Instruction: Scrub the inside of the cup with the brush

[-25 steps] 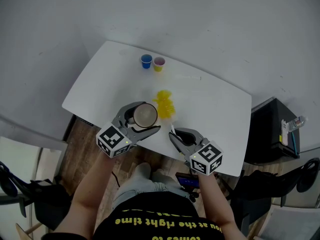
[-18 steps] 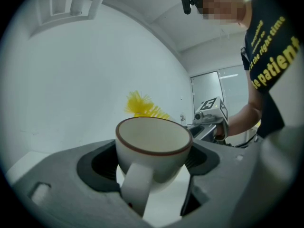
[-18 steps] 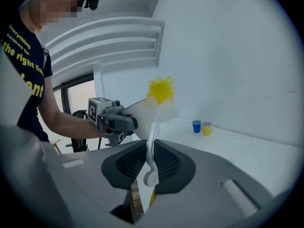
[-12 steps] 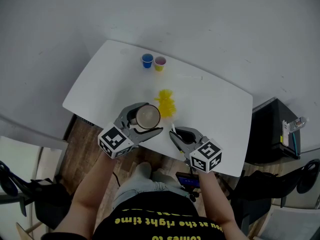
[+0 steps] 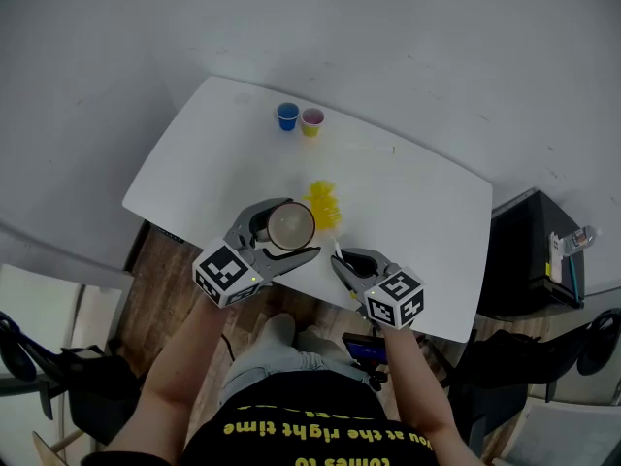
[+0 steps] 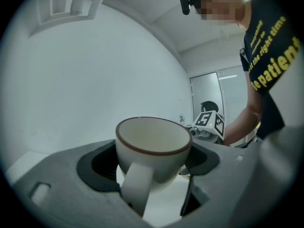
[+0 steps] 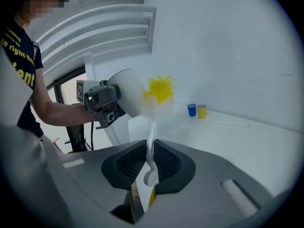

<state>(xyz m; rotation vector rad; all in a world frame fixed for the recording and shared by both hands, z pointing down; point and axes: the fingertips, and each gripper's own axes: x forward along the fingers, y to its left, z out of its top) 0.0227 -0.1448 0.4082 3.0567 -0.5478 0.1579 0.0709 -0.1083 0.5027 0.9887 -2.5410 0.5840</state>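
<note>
My left gripper (image 5: 283, 235) is shut on a cream cup (image 5: 289, 225) with a dark red rim, held just above the table's near edge. In the left gripper view the cup (image 6: 154, 146) sits between the pads, handle toward the camera, and its inside is bare. My right gripper (image 5: 351, 260) is shut on the white handle (image 7: 151, 146) of a brush. The brush's yellow and white bristles (image 7: 159, 93) stand right beside the cup (image 7: 129, 92), outside its mouth. The head view shows the bristles (image 5: 325, 205) just past the cup's rim.
A small blue cup (image 5: 287, 116) and a small yellow cup (image 5: 311, 121) stand at the far side of the white table (image 5: 417, 197). A thin white stick (image 7: 232, 124) lies near them. A black cabinet (image 5: 524, 250) stands to the table's right. The person's legs are under the near edge.
My left gripper has drifted slightly to the right with the cup, closer to the bristles. The right gripper has turned a little with the brush still in it.
</note>
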